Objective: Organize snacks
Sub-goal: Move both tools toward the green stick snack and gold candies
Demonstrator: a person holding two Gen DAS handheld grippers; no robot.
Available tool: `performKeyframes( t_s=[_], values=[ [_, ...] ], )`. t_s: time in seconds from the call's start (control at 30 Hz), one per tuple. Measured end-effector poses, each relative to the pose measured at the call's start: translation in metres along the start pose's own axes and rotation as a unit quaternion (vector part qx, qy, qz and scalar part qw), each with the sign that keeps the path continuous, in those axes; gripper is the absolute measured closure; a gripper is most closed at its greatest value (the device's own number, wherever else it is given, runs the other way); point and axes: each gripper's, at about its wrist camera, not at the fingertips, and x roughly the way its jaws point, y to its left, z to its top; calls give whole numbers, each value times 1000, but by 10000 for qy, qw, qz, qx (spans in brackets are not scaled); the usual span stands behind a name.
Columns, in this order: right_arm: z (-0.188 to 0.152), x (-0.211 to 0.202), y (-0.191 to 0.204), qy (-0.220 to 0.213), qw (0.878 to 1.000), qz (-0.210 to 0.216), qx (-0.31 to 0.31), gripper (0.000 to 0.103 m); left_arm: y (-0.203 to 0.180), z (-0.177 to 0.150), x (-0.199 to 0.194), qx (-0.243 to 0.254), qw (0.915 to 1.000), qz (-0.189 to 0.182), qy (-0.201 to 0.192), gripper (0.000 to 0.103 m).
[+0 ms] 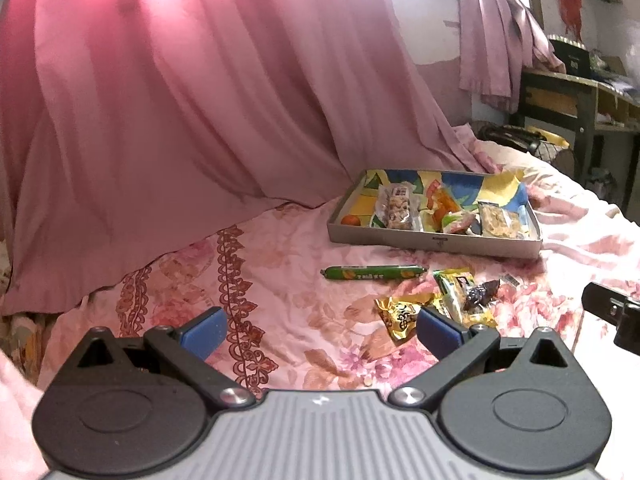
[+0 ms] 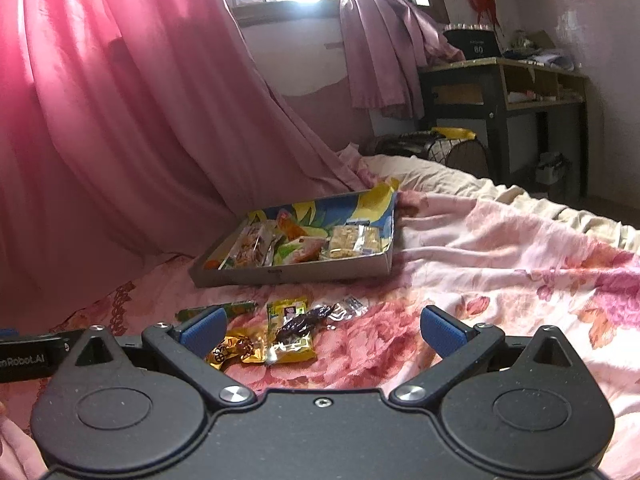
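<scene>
A shallow grey box (image 1: 432,242) (image 2: 288,274) with a colourful lining lies on the floral bedspread and holds several wrapped snacks. In front of it lie loose snacks: a green sausage stick (image 1: 374,271) (image 2: 236,307), a gold wrapper (image 1: 400,314) (image 2: 236,351), a yellow-green packet (image 1: 456,284) (image 2: 289,312) with a dark wrapped candy (image 1: 480,292) (image 2: 304,322) on it, and a small clear wrapper (image 2: 348,306). My left gripper (image 1: 320,330) is open, low over the bed, left of the snacks. My right gripper (image 2: 324,330) is open just short of the loose pile. Neither holds anything.
A pink curtain (image 1: 180,100) drapes down onto the bed at the left and behind the box. A dark desk with shelves (image 2: 512,92) and a basket (image 2: 452,148) stand beyond the bed's far end. The bedspread (image 2: 520,264) stretches rumpled to the right.
</scene>
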Motion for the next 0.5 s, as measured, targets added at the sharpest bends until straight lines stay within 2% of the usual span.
performKeyframes(
  t_s=[0.2,0.37,0.5],
  values=[
    [2,12,1,345,9993,127,115,0,1,3,19,218,9994,-49,274,0],
    [6,22,-4,500,9978,259,339,0,7,13,47,315,9962,-288,765,0],
    [11,39,-10,718,9953,326,555,0,4,19,71,666,9919,-452,980,0]
  ],
)
